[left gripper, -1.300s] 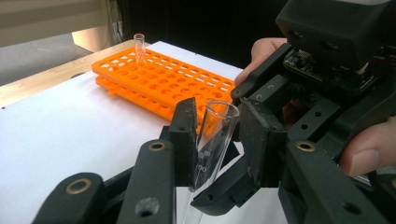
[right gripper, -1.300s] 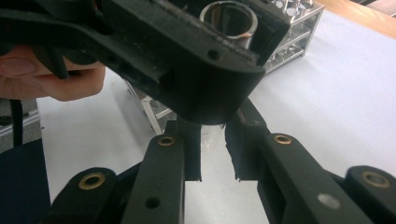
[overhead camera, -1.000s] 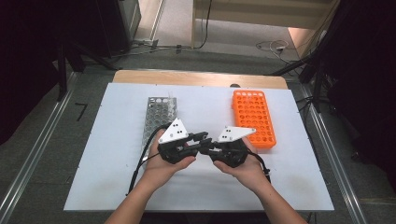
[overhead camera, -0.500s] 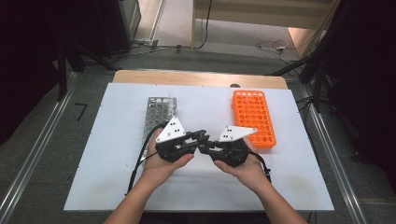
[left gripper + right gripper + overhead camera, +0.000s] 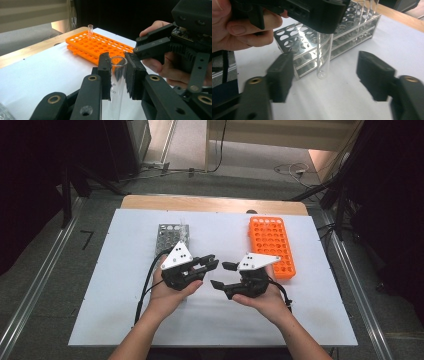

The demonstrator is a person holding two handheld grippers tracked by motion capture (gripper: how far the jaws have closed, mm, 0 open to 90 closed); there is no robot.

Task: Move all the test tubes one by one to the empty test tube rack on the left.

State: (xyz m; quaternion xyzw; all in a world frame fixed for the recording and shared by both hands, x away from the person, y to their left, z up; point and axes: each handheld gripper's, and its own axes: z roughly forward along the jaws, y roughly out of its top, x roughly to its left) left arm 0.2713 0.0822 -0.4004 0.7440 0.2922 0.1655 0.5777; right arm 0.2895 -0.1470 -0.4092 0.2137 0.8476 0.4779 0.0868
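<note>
My left gripper [image 5: 212, 264] is shut on a clear glass test tube [image 5: 117, 75], its pads pressing both sides just below the rim. In the right gripper view the tube [image 5: 323, 57] hangs from the left gripper, round end just above the white table. My right gripper [image 5: 221, 275] faces it, and its jaws have just been opening. They stand wide either side of the tube's lower end without touching it. An orange rack [image 5: 270, 245] lies to the right and a metal rack [image 5: 172, 236] behind the left hand.
The orange rack [image 5: 100, 47] holds one tube [image 5: 90, 30] at its far end. The metal rack [image 5: 312, 42] holds a few tubes [image 5: 362, 10] at its far end. The white table top [image 5: 125, 285] ends in a wooden strip [image 5: 210, 204] at the back.
The right gripper's jaws have opened and let go of the tube, which stays in the left gripper. The two grippers stand slightly farther apart.
</note>
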